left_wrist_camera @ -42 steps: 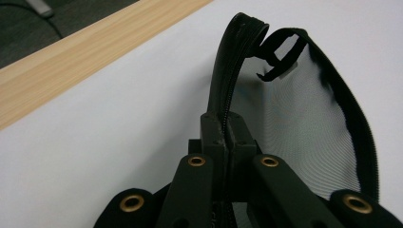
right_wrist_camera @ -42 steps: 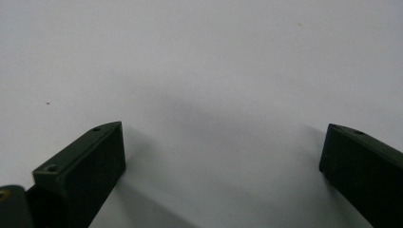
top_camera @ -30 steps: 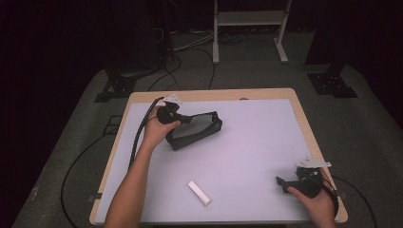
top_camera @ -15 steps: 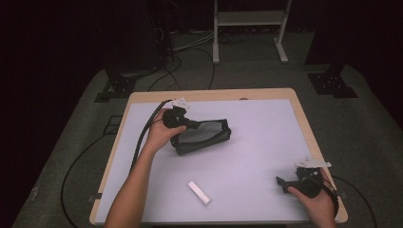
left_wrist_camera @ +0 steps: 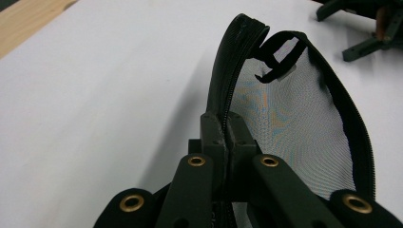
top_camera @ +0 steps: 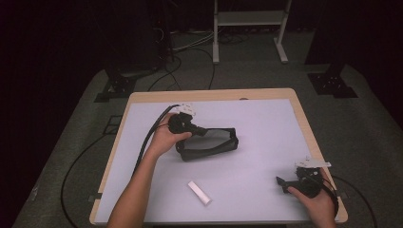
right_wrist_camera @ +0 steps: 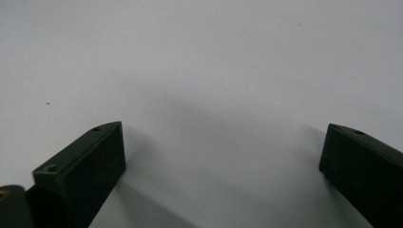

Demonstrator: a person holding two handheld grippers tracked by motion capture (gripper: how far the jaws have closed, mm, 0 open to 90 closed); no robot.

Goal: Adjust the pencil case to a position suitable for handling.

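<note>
Left tongs (left_wrist_camera: 227,137) pinching mesh pouch (left_wrist_camera: 294,123) rim, no readable writing

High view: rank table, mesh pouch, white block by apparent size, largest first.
1. table, by far the largest.
2. mesh pouch, black, lying mid-table with its edge pinched in the left tongs.
3. white block, a small bar nearer the camera than the pouch, yet it looks clearly smaller.

— How many things lie on the white tabletop (top_camera: 266,123) with its pale wooden rim?

— Two: one black mesh zip pouch (top_camera: 209,144) near the middle, and one small white oblong block (top_camera: 198,192) toward the near edge.

— And grippers?

— Two black two-jaw grippers, the left (top_camera: 199,130) and the right (top_camera: 281,183).
</note>
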